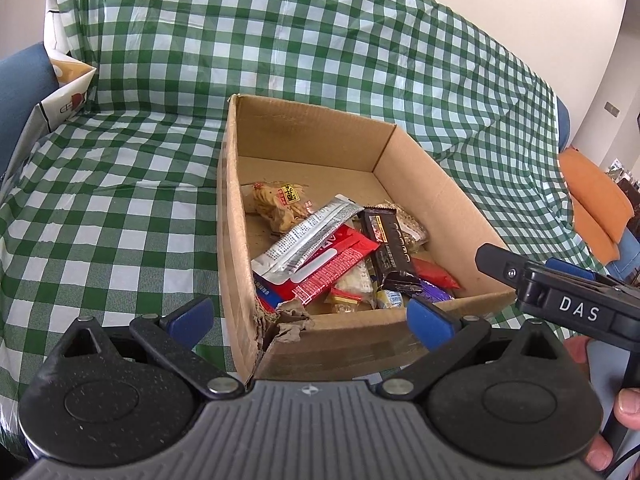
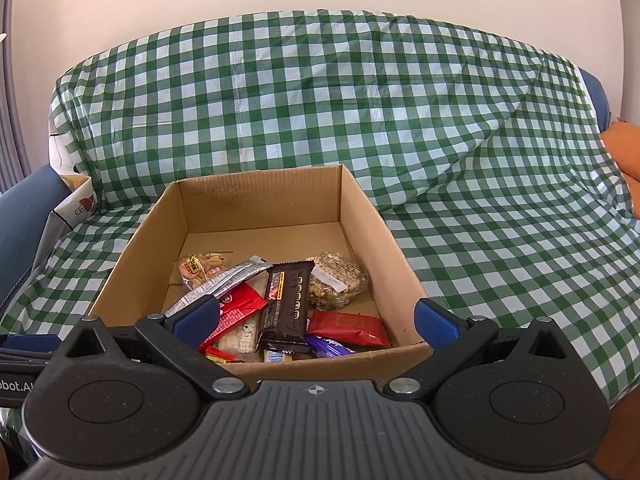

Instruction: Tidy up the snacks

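An open cardboard box (image 1: 436, 196) (image 2: 376, 216) sits on a sofa draped in green-checked cloth. Inside lie several snacks: a dark chocolate bar (image 1: 386, 242) (image 2: 288, 304), a red packet (image 1: 336, 266) (image 2: 240, 308), a silver wrapper (image 1: 308, 236) (image 2: 224, 284), a clear bag of yellow crackers (image 1: 276, 200) (image 2: 198, 266), a clear pack of grain cake (image 2: 334, 282), a small red pouch (image 2: 346, 326) and a purple bar (image 2: 326, 346). My left gripper (image 1: 310, 316) is open and empty before the box's near wall. My right gripper (image 2: 316, 320) is open and empty just above the near wall; it also shows in the left wrist view (image 1: 560, 292).
The green-checked cloth (image 1: 120, 220) (image 2: 500, 240) covers the seat and backrest. A white paper bag (image 1: 64, 96) (image 2: 76, 204) stands at the far left by a blue armrest. An orange cushion (image 1: 596, 204) (image 2: 624, 148) lies at the right. The box's near left corner is torn.
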Motion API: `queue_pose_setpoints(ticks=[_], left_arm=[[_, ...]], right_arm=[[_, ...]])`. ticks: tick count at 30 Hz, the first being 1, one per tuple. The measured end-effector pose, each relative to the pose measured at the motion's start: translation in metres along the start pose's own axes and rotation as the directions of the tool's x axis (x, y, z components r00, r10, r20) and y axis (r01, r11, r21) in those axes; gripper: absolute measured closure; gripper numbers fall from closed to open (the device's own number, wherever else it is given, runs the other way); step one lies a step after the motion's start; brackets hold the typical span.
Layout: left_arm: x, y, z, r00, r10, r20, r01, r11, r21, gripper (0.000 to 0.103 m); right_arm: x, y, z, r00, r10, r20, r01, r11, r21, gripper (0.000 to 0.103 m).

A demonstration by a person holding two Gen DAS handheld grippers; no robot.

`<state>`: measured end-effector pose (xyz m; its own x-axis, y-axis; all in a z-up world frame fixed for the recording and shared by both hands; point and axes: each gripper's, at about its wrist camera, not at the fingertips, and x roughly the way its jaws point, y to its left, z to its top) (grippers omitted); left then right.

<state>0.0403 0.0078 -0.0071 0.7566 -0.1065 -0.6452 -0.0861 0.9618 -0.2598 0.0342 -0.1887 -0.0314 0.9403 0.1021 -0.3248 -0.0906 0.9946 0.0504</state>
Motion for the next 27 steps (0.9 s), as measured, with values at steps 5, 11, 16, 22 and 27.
queue_pose_setpoints(ticks=[5,11,16,22,27], left_arm=[[0.0001,-0.0009,0.0002,1.0,-0.005,0.001,0.005,1.0,0.001,0.0],[0.0007,-0.0029,-0.0001,1.0,-0.012,0.0,0.012,1.0,0.011,0.0],[0.0008,-0.0032,-0.0002,1.0,-0.01,0.0,0.01,1.0,0.012,0.0],[0.0007,-0.0031,-0.0005,1.0,-0.011,0.0,0.011,1.0,0.017,0.0],[0.0009,-0.0032,-0.0004,1.0,-0.012,0.001,0.012,1.0,0.027,0.0]], right_arm=[[-0.0002,0.0016,-0.0003,1.0,0.004,0.002,-0.004,1.0,-0.014,0.001],[0.0001,0.0017,0.0,1.0,0.005,0.002,-0.005,1.0,-0.02,0.001],[0.0001,0.0025,-0.0004,1.0,0.007,0.003,-0.007,1.0,-0.024,0.001],[0.0002,0.0027,-0.0014,1.0,0.008,0.003,-0.008,1.0,-0.026,0.001],[0.0001,0.0037,-0.0017,1.0,0.008,0.004,-0.008,1.0,-0.027,0.001]])
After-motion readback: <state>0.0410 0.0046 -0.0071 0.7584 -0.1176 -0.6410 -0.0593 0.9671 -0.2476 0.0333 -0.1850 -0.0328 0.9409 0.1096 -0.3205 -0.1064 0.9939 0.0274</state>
